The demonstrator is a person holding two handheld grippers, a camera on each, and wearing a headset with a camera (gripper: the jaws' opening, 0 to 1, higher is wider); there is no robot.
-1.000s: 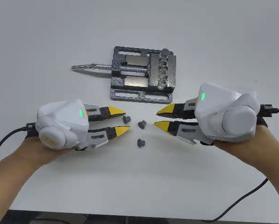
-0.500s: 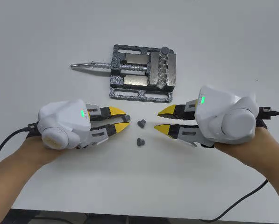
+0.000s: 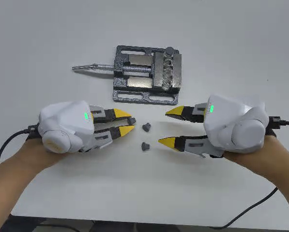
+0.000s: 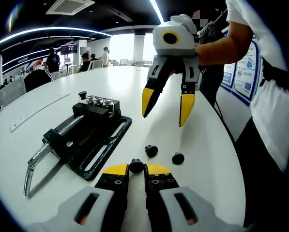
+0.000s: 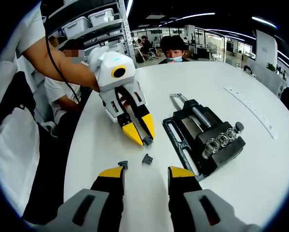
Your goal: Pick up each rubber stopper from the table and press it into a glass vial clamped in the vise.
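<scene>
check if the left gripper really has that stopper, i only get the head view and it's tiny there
Observer: Yes. In the left gripper view the left gripper is shut on a rubber stopper at its tips.
Operator: how many vials open
Observer: The right gripper view sees the vise side-on: three glass vials stand open, the end vial is already stoppered.
Operator: anything past the vise
Observer: A white ruler-like strip lies flat on the table beyond it.
</scene>
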